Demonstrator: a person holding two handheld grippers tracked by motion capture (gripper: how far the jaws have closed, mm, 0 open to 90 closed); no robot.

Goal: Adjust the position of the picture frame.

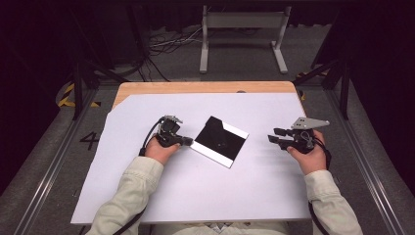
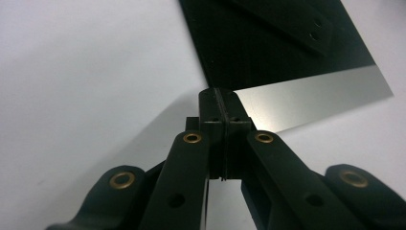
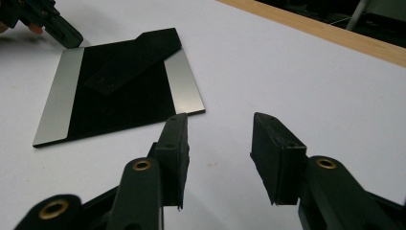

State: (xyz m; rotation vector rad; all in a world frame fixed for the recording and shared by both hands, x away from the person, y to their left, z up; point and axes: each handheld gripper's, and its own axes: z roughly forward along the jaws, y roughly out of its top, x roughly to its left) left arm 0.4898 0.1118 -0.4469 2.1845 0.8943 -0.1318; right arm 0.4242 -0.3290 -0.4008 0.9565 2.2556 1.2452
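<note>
A flat square plate (image 1: 218, 139), black with silver strips along two edges, lies on the white sheet (image 1: 195, 196) at the middle of the table. A smaller black strip (image 3: 129, 60) with holes rests on its top. My left gripper (image 1: 188, 142) is shut, its tips against the plate's left corner. In the left gripper view the pads (image 2: 210, 103) meet with no gap in front of that corner of the plate (image 2: 268, 43), which is hidden behind them. My right gripper (image 3: 218, 139) stands open with nothing between its fingers, short of the plate (image 3: 119, 91). The left gripper (image 3: 67, 36) shows beyond it.
The sheet covers most of a wooden table, whose bare far edge (image 1: 195, 87) shows at the back. Past the table a grey metal stand (image 1: 242, 22) and loose cables (image 1: 166, 44) sit on the floor. Bare sheet lies between the right gripper (image 1: 271, 137) and the plate.
</note>
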